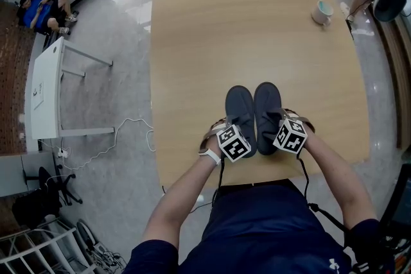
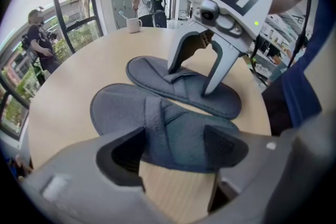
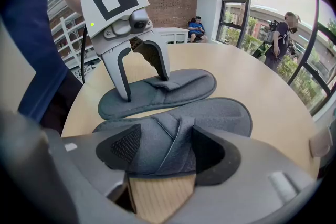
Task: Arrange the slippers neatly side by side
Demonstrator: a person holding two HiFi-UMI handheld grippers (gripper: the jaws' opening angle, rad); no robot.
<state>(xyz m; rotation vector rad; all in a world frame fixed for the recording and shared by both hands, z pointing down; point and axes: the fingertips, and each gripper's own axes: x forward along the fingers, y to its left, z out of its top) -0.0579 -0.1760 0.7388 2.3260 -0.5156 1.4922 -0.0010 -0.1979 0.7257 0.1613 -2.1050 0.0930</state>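
**Two grey slippers paired at the table's near edge**

No brand, label or legible writing can be made out on the slippers; the only printed marks are the black-and-white square patterns on the grippers' cubes, one cube to each gripper. Two slippers, two grippers and one mug [image 1: 322, 9] are counted. The left slipper [image 1: 241, 109] and the right slipper [image 1: 268, 106] are laid side by side at the near edge of the table [image 1: 257, 29], toes pointed away from the person; a thin sliver of wood is seen between them in the gripper views. Both are made of dark grey, soft, fleecy cloth, with a flat oval sole and a broad crossed band over the forefoot. The table top is pale wood-grain, square with rounded corners; the pale mug is stood well apart, near the far right corner. The left gripper [image 2: 173, 147] is held with its jaws spread wide, the left slipper lying between them and their tips set down on it; the right gripper [image 3: 160, 152] is likewise held wide apart over the right slipper, tips resting on its band and sole; nothing is clamped by either.
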